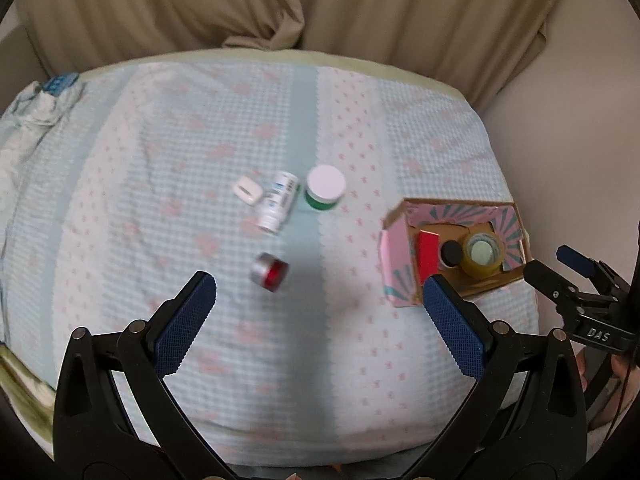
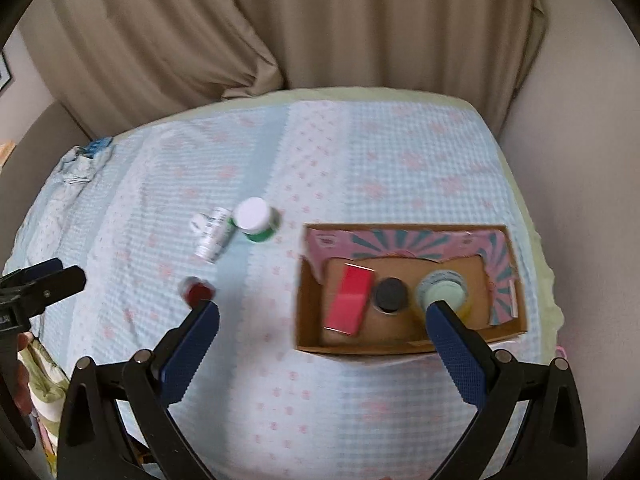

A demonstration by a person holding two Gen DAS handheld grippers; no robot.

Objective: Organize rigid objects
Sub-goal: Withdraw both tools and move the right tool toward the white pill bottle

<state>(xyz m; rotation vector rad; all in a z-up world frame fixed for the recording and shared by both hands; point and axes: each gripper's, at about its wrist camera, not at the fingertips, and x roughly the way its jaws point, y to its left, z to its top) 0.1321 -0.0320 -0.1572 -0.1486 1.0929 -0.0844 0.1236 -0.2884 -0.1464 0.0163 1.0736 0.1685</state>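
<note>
A cardboard box (image 1: 400, 216) (image 2: 312, 344) sits at the right of the bed and holds a red block (image 2: 349, 300), a black-capped jar (image 2: 390, 294) and a yellow tape roll (image 2: 442, 290). Loose on the sheet lie a small red-and-silver tin (image 1: 270, 272) (image 2: 197, 290), a white bottle (image 1: 280, 202) (image 2: 214, 236), a green jar with white lid (image 1: 325, 188) (image 2: 256, 220) and a white case (image 1: 247, 189). My left gripper (image 1: 320, 284) is open and empty above the sheet, near the tin. My right gripper (image 2: 322, 312) is open and empty over the box's near edge.
A crumpled cloth with a blue item (image 1: 60, 84) lies at the bed's far left corner. Beige curtains (image 1: 320, 4) hang behind the bed. A wall (image 2: 580, 120) borders the right side. The right gripper shows at the left view's right edge (image 1: 576, 276).
</note>
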